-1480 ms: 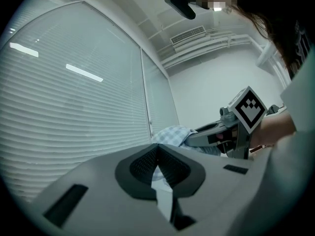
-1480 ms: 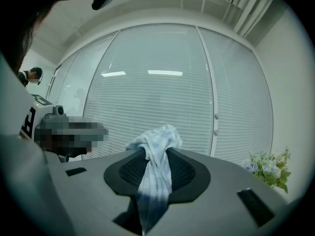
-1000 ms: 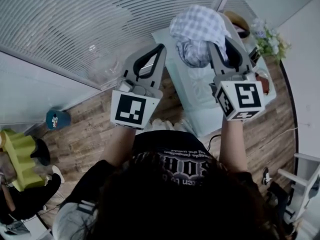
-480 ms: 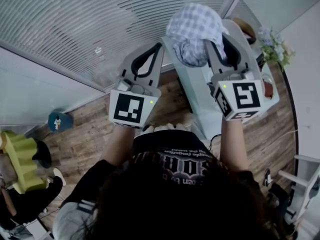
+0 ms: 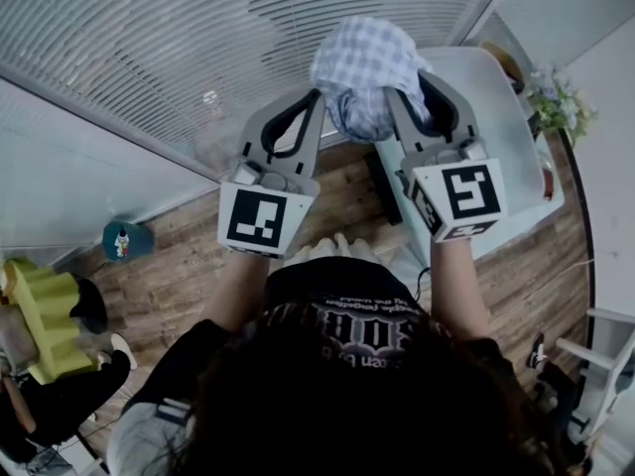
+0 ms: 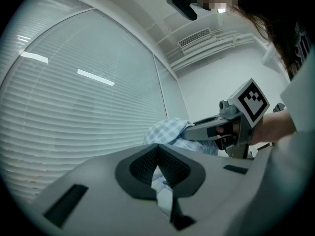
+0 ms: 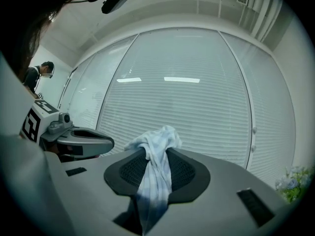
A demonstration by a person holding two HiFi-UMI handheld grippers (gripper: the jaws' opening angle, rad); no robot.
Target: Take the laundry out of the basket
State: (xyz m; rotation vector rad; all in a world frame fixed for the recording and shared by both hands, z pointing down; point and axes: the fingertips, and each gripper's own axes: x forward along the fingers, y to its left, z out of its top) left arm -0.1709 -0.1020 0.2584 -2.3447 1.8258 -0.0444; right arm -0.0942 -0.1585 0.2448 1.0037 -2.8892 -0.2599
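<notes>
Blinds (image 5: 149, 58) behind; checked cloth (image 5: 367, 53) soft, light, floppy. Right gripper (image 5: 393, 99) clamps bunched fold, left gripper (image 5: 319, 97) probably pinches edge.

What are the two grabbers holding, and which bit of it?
One checked cloth, shared. The right gripper clamps a bunched fold of it; the left gripper pinches a thin bit at its left side.

Cloth (image 5: 367, 58) before blinds (image 5: 149, 48), table (image 5: 496, 107) at right
</notes>
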